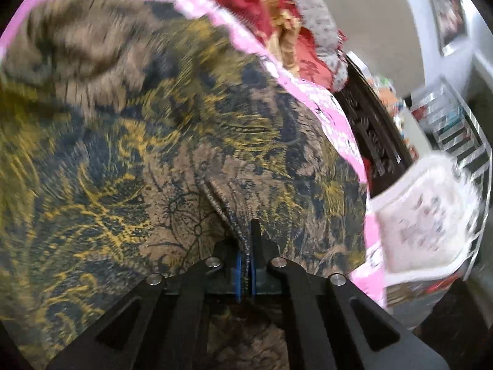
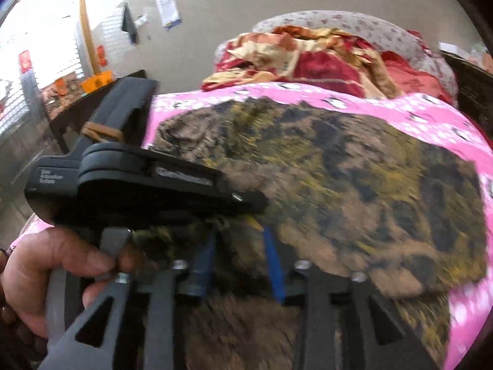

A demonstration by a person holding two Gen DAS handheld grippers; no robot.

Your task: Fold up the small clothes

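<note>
A brown, dark blue and yellow flower-print garment lies spread over a pink bed sheet. In the left wrist view my left gripper is shut, its blue pads pinching a raised fold of this garment. The right wrist view shows the same garment. There my right gripper stands open at the garment's near edge, blue pads apart with cloth lying under and between them, not pinched. The left gripper reaches in from the left, held by a hand.
A red and gold quilt and a flowered pillow are heaped at the far end of the bed. Dark furniture runs along the bed's right side, with a white plastic basket beyond it. A window is far left.
</note>
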